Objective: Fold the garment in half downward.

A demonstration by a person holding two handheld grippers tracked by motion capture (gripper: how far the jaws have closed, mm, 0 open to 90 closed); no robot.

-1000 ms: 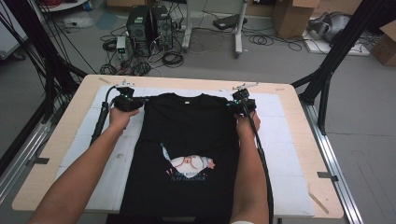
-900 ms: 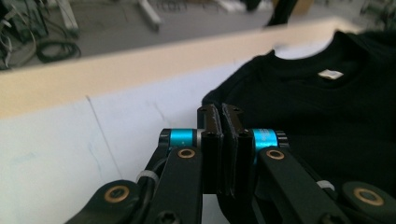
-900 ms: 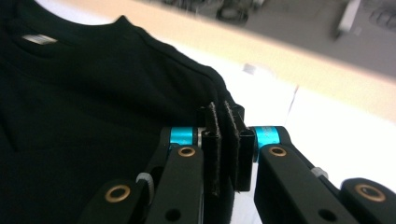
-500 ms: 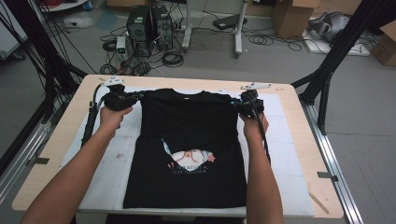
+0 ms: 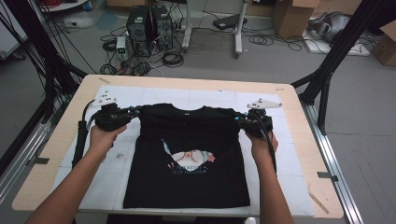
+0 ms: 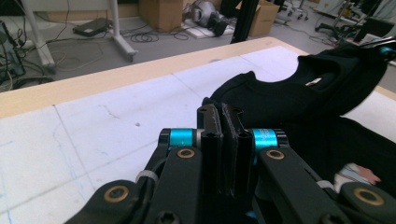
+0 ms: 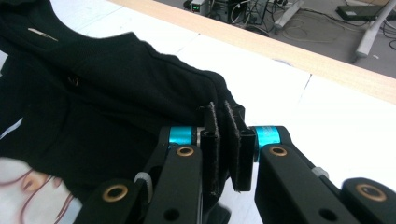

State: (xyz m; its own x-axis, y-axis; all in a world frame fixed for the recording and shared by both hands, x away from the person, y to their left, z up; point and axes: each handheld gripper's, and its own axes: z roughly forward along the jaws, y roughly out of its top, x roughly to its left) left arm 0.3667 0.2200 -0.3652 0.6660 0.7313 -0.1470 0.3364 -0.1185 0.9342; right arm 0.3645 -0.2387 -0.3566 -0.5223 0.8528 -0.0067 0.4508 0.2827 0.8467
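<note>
High view | black cotton T-shirt with printed chest picture (image 5: 187, 163) flat on white table mat (image 5: 289, 158) | my left gripper (image 5: 133, 112) clamps shoulder at 10 o'clock | right gripper (image 5: 239, 120) clamps shoulder at 2 o'clock

Black T-shirt (image 5: 187, 161) with white-and-pink print, on a white mat (image 5: 289, 158).

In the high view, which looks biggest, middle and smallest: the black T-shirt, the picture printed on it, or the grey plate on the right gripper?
Largest to smallest:
1. black T-shirt
2. printed picture
3. grey plate on the right gripper
</note>
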